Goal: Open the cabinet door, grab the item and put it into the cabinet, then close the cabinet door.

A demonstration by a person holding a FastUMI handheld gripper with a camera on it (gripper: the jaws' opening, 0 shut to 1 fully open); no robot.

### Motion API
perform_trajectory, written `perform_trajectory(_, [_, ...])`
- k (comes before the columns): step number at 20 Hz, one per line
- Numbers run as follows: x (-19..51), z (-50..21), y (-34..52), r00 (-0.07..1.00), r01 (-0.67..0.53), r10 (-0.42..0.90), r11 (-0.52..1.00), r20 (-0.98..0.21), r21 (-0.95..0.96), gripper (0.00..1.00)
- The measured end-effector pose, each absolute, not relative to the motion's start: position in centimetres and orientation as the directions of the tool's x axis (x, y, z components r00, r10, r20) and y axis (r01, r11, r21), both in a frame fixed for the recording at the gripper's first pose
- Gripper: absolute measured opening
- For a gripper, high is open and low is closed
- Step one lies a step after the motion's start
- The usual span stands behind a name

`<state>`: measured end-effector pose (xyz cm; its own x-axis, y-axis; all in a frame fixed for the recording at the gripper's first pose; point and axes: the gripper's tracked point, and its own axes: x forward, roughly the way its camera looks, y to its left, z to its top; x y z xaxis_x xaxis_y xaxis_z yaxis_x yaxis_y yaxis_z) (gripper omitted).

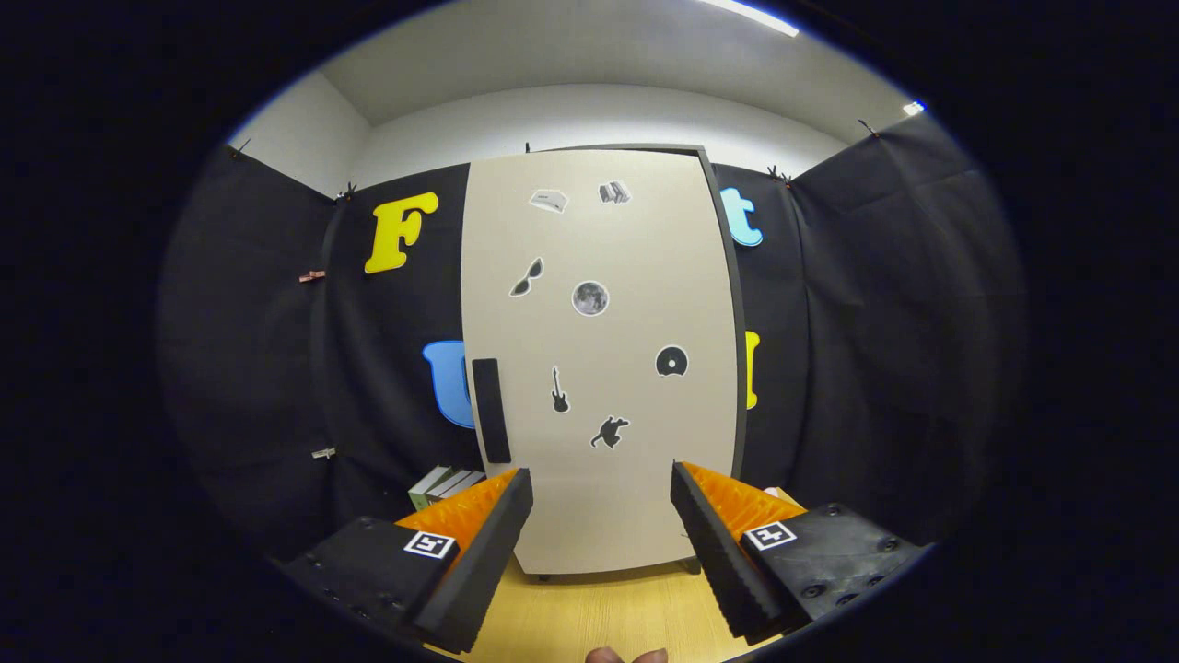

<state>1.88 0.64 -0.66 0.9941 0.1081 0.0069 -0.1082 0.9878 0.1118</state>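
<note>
Gripper (601,516) hangs wide open, nothing held, facing the shut cabinet door (599,368) at twelve o'clock. The handle (491,410) sits off at ten. The item, likely those books (444,485) beyond the left finger, waits on the table (599,612). Risk: fingers slide off that flat handle, or the swinging door clips the books.

No words, brands or numbers can be read. The cabinet door (599,359) carries only picture stickers: a pair of sunglasses (527,277), a moon (589,298), a disc (671,361), a guitar (558,390), a dark leaping figure (609,431), and two small ones near its top, too small to make out. Each arm of the tongs (601,516), which stand apart and hold nothing, bears a square black-and-white marker tag (430,544), a coded pattern and not text.
</note>
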Motion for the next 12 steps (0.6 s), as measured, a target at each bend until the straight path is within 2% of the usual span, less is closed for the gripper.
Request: perform_trajectory(12, [2.11,-0.5,1.08,0.993,-0.117,0.116,0.987,0.011,0.107,0.98])
